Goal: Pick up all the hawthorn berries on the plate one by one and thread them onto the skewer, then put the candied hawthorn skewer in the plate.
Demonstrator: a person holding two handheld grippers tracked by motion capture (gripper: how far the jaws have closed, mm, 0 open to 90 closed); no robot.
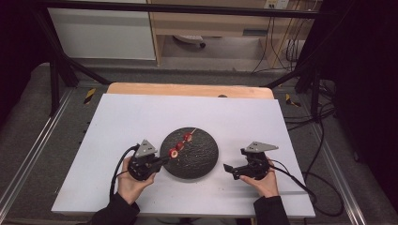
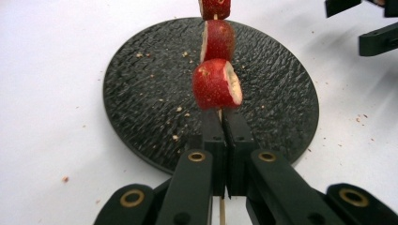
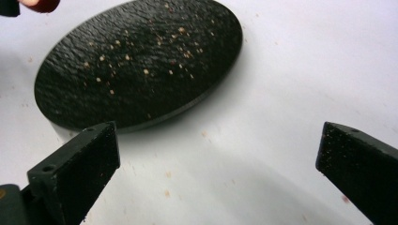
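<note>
Left gripper view: left gripper [image 2: 224, 123] jaws clamped tight on a wooden skewer [image 2: 221, 213] carrying three red fruit pieces [image 2: 217, 84], held over the black round plate [image 2: 141, 103]. Right gripper [image 3: 216, 168] — jaws spread wide, nothing between them, near the plate on the white table [image 1: 131, 117].

- A thin wooden skewer [image 2: 221, 213] carries three red fruit pieces [image 2: 216, 84] with pale cut faces, strung one after another along it.
- The skewer's bare near end is clamped between the closed jaws of the left gripper [image 2: 224, 123], which holds it above the plate.
- In the high view the skewer [image 1: 182, 143] slants from the plate's left edge toward its far rim.
- The plate [image 1: 202, 159] is round, black and rough-textured, flat on the white table and dotted with pale crumbs [image 3: 141, 51].
</note>
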